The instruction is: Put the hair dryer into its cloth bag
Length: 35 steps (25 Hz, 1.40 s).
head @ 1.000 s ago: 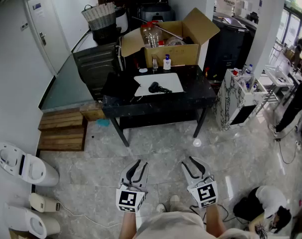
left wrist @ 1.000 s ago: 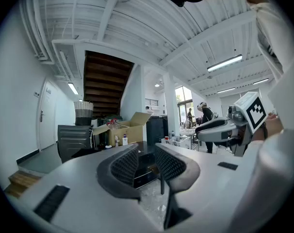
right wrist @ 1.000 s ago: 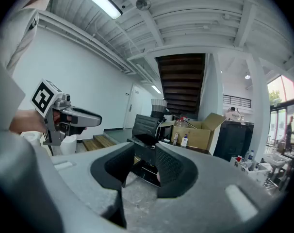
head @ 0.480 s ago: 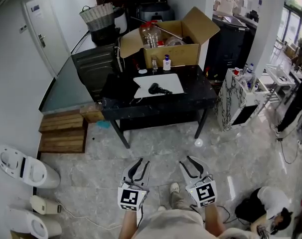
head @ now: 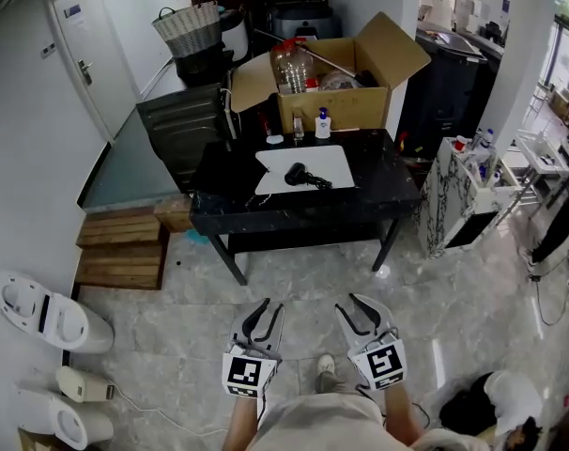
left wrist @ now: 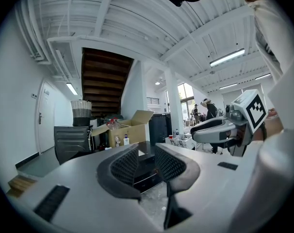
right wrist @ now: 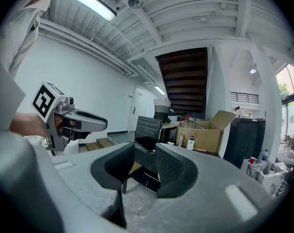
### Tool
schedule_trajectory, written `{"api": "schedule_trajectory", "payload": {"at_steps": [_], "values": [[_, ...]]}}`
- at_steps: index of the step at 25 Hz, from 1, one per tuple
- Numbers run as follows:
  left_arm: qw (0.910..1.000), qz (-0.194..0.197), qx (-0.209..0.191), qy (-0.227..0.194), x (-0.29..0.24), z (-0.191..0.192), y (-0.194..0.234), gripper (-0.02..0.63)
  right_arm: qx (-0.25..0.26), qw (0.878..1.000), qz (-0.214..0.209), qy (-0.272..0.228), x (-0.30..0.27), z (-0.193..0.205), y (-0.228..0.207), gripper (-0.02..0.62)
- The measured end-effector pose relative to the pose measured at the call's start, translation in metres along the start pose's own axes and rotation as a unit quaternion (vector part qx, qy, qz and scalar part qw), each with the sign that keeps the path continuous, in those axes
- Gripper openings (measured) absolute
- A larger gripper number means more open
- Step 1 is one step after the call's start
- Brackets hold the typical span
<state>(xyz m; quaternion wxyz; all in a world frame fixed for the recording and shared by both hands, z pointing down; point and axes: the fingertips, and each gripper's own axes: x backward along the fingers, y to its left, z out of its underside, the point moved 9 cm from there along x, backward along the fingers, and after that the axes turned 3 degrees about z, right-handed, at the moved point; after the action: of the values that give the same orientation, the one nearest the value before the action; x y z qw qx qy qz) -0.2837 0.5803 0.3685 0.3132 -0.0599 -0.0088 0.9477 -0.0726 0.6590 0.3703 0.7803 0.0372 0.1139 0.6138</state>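
Note:
The black hair dryer (head: pixel 297 172) lies on the white cloth bag (head: pixel 333 161), which is spread flat on the black table (head: pixel 388 194) across the room. My two grippers are held out level over the marble floor, well short of the table. The left gripper (head: pixel 271 305) (left wrist: pixel 147 164) is open, with nothing between its ribbed pads. A similar gap shows in the right gripper (head: pixel 348 303) (right wrist: pixel 144 166), which is also open and holds nothing. Each gripper view catches the other gripper off to the side.
An open cardboard box (head: pixel 333 87) and small bottles (head: pixel 322 123) stand at the table's back edge. A dark chair (head: pixel 186 125) is left of the table, wooden steps (head: pixel 120 250) and toilets (head: pixel 40 310) at the left wall, and a white cart (head: pixel 468 194) on the right.
I have stepped forward, and both grippers have come with me toward the table. The table now sits a little further right in the head view. Neither gripper's jaws have changed.

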Motion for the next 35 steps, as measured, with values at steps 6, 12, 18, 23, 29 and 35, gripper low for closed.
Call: {"api": "schedule_trajectory", "payload": {"at_steps": [6, 12, 18, 23, 29, 35], "values": [[0.9999, -0.009, 0.0, 0.013, -0.042, -0.003, 0.01, 0.091, -0.008, 1.0, -0.008, 0.002, -0.03, 0.003, -0.037, 0.133], [0.9998, -0.015, -0.001, 0.01, -0.079, -0.01, 0.015, 0.091, -0.019, 1.0, -0.015, 0.013, -0.051, 0.01, -0.07, 0.133], [0.9994, -0.029, 0.005, 0.019, -0.103, -0.01, 0.016, 0.091, -0.036, 0.999, -0.031, 0.019, -0.067, 0.015, -0.092, 0.133], [0.9984, -0.049, 0.001, 0.029, -0.117, -0.013, 0.014, 0.091, -0.011, 0.999, -0.049, 0.007, -0.078, 0.017, -0.113, 0.133], [0.9977, -0.06, -0.003, 0.032, -0.131, -0.014, 0.012, 0.091, -0.023, 0.998, -0.057, 0.004, -0.092, 0.021, -0.128, 0.133], [0.997, -0.067, 0.003, 0.039, -0.144, -0.012, 0.013, 0.091, -0.012, 0.997, -0.071, -0.002, -0.103, 0.025, -0.14, 0.133]]}}
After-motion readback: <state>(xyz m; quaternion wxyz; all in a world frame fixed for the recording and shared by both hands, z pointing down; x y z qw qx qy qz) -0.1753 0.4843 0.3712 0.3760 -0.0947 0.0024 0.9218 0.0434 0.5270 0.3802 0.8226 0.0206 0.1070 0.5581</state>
